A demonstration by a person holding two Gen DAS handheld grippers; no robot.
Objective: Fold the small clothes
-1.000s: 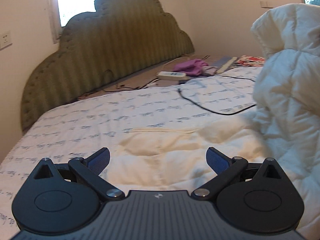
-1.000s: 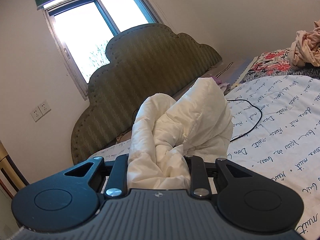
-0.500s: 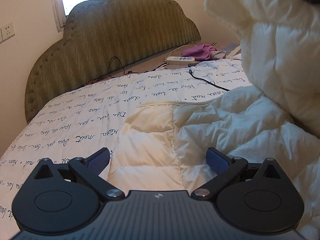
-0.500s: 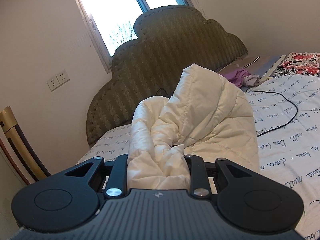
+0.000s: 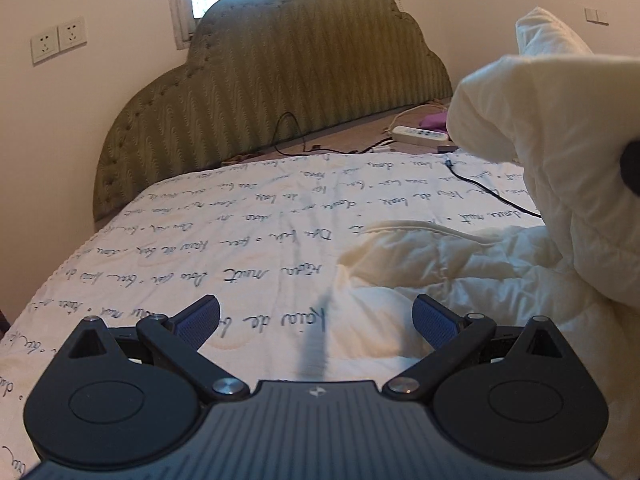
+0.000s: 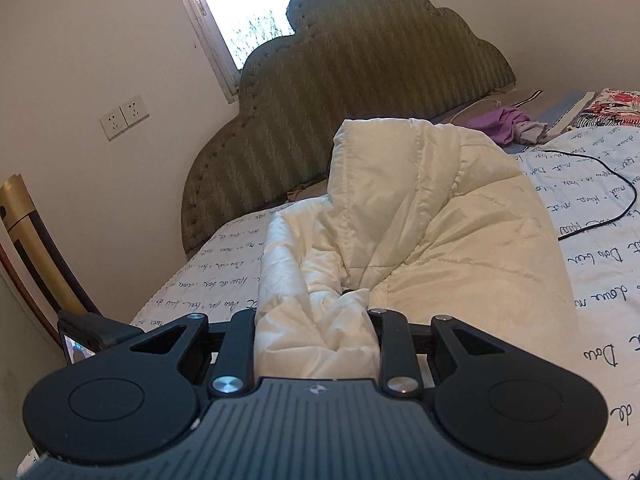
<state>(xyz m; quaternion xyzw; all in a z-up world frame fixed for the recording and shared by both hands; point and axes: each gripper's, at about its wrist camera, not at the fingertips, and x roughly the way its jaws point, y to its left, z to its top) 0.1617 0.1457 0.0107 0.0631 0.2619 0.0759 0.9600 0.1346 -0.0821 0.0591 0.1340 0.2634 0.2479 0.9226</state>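
Note:
A cream quilted jacket (image 5: 472, 268) lies partly on the bed, one part lifted at the right of the left wrist view. My left gripper (image 5: 318, 320) is open and empty, low over the bedsheet at the jacket's near left edge. My right gripper (image 6: 316, 320) is shut on a bunched fold of the same jacket (image 6: 420, 216) and holds it raised above the bed. A dark bit of the right gripper (image 5: 630, 166) shows at the right edge of the left wrist view.
The bed has a white sheet with handwriting print (image 5: 224, 248) and a green padded headboard (image 5: 304, 80). A black cable (image 5: 488, 192), a white power strip (image 5: 420, 134) and purple cloth (image 6: 506, 122) lie near the headboard. A chair back (image 6: 36, 256) stands at the left.
My left gripper has moved left, so the jacket now sits more to its right. My right gripper has carried the raised jacket fold leftward and tilted; its grip is unchanged.

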